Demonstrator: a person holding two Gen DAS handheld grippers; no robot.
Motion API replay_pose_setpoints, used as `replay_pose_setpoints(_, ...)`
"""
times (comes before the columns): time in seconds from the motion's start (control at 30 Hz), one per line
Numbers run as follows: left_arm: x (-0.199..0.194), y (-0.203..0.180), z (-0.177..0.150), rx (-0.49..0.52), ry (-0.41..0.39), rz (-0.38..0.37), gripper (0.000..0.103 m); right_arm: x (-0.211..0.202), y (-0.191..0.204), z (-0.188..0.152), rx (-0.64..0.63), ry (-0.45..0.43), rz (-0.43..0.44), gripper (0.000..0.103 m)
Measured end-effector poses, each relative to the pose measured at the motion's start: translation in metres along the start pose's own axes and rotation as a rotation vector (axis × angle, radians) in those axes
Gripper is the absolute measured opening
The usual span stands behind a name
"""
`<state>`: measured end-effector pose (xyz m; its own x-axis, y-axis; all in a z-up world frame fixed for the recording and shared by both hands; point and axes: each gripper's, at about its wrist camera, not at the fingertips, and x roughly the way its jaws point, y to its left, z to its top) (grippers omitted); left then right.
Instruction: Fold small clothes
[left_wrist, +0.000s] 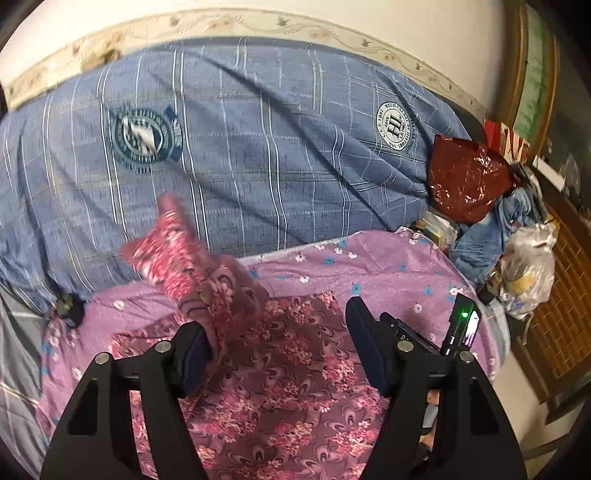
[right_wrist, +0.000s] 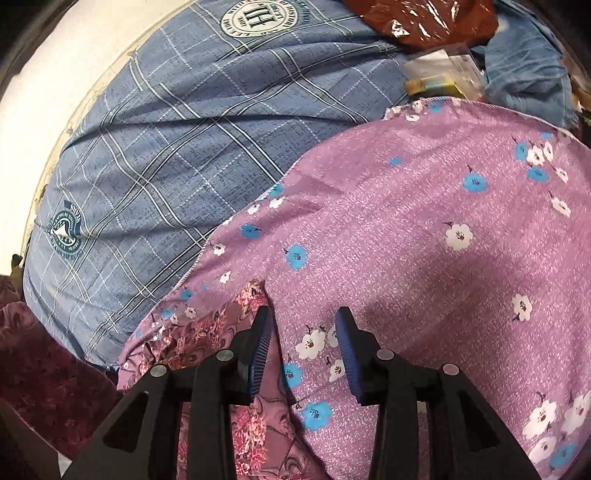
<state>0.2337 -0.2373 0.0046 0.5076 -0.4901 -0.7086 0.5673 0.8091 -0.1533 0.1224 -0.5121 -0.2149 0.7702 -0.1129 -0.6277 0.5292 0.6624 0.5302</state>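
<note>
We have a small floral garment (left_wrist: 288, 373) in dark pink lying on the lilac flowered sheet (left_wrist: 388, 266) that covers the near part of the bed, with the blue checked quilt (left_wrist: 240, 122) bunched up beyond it against the far wall. In the left wrist view most of the cloth lies flat under the left gripper (left_wrist: 280, 354), while one part of it rears up at the left in a blurred, floppy fold that drapes over the left finger pad (left_wrist: 195, 358); the jaws are spread wide and do not close on it, so we judge that flap to be loose, not held — though the blur makes it hard to say whether it merely brushes the pad or clings there. The right gripper (right_wrist: 304, 350) hangs over the sheet with its ribbed blue pads parted and nothing between them; the garment's far right corner (right_wrist: 236, 317) sits just beside its left finger. We expect this piece to handle as thin, light, limp fabric: it will sag from any single pinch, carry no shape of its own, and may slide a little on the smooth sheet. It is not fragile, so a firm pinch does no harm. We would take it by two corners or along a hem edge, one gripper at each — lifting from the middle would only bunch it — and lay the fold down slowly so the free part does not flip back
</note>
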Motion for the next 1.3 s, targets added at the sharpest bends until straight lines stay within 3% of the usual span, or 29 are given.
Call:
replay_pose_setpoints(0.1, 0.018, 0.002, -0.003, -0.009, 0.035, 0.002, 0.069, 0.001, 0.0, -0.002, -0.001, 0.009, 0.0, 0.039)
replay_pose_setpoints(0.2, 0.054, -0.023, -0.021, 0.095, 0.079, 0.081, 0.083, 0.0, -0.001, -0.001, 0.011, 0.005, -0.001, 0.039)
replay_pose_setpoints(0.33, 0.115, -0.062, -0.07, 0.206, 0.215, 0.088, 0.083, -0.001, -0.003, 0.002, 0.017, -0.014, -0.014, 0.039)
replay_pose_setpoints(0.37, 0.126, -0.072, -0.084, 0.243, 0.229, 0.114, 0.083, -0.002, -0.004, 0.003, 0.018, -0.017, -0.019, 0.039)
replay_pose_setpoints(0.43, 0.145, -0.095, -0.114, 0.36, 0.227, 0.247, 0.083, -0.001, -0.007, 0.006, 0.02, -0.02, -0.028, 0.039)
replay_pose_setpoints(0.53, 0.153, -0.118, -0.151, 0.496, 0.176, 0.323, 0.083, -0.002, -0.013, 0.011, 0.02, -0.033, -0.041, 0.039)
replay_pose_setpoints(0.67, 0.144, -0.134, -0.173, 0.607, 0.128, 0.299, 0.083, -0.01, -0.023, 0.02, 0.0, -0.076, -0.083, 0.039)
replay_pose_setpoints(0.8, 0.121, -0.133, -0.172, 0.628, 0.017, 0.247, 0.085, -0.012, -0.031, 0.024, -0.001, -0.079, -0.083, 0.039)
replay_pose_setpoints(1.0, 0.104, -0.159, -0.167, 0.794, -0.168, 0.312, 0.085, -0.015, -0.028, 0.027, -0.02, -0.095, -0.079, 0.039)
replay_pose_setpoints(1.07, 0.096, -0.159, -0.156, 0.783, -0.195, 0.308, 0.085, -0.018, -0.032, 0.028, -0.005, -0.108, -0.081, 0.039)
replay_pose_setpoints(1.17, 0.077, -0.121, -0.133, 0.618, -0.18, 0.279, 0.087, -0.018, -0.033, 0.028, 0.0, -0.103, -0.071, 0.039)
replay_pose_setpoints(1.23, 0.067, -0.064, -0.122, 0.447, -0.135, 0.301, 0.087, -0.016, -0.022, 0.026, -0.046, -0.091, -0.035, 0.039)
replay_pose_setpoints(1.3, 0.06, 0.001, -0.122, 0.282, -0.094, 0.398, 0.087, -0.013, 0.0, 0.019, -0.133, -0.067, 0.037, 0.039)
